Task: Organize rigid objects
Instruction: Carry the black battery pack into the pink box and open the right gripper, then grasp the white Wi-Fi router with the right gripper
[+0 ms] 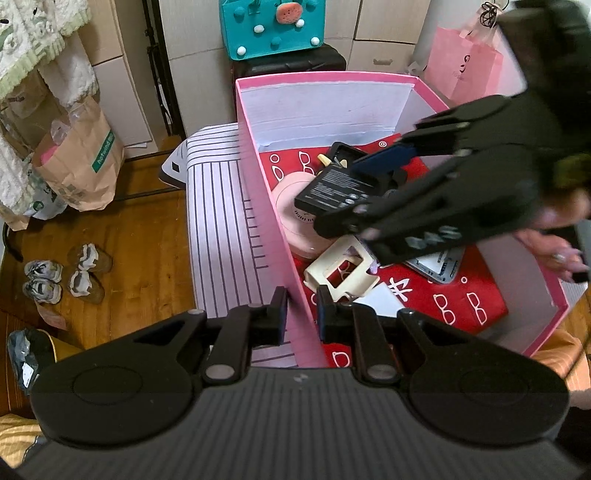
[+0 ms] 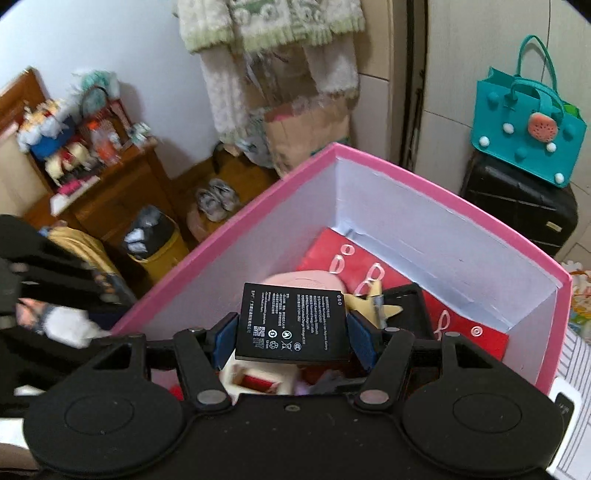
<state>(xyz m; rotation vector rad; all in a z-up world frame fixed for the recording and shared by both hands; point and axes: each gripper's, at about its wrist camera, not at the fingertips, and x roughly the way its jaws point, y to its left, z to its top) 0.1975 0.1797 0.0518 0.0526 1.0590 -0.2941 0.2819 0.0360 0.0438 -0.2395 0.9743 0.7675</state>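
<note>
A pink box (image 1: 258,162) with white inner walls holds a red bag, a round pink case (image 1: 295,218), a cream frame-shaped piece (image 1: 341,273) and a black tray. My right gripper (image 2: 291,332) is shut on a flat black battery (image 2: 291,321) and holds it over the box; it also shows in the left wrist view (image 1: 334,188). My left gripper (image 1: 302,312) straddles the box's left wall near its front corner, one finger on each side, closed on the wall.
The box stands on a striped white surface (image 1: 218,229). A teal bag (image 1: 271,26) on a black suitcase stands behind. Paper bags (image 1: 79,162) and shoes (image 1: 62,277) sit on the wooden floor at left. A pink bag (image 1: 465,70) is at back right.
</note>
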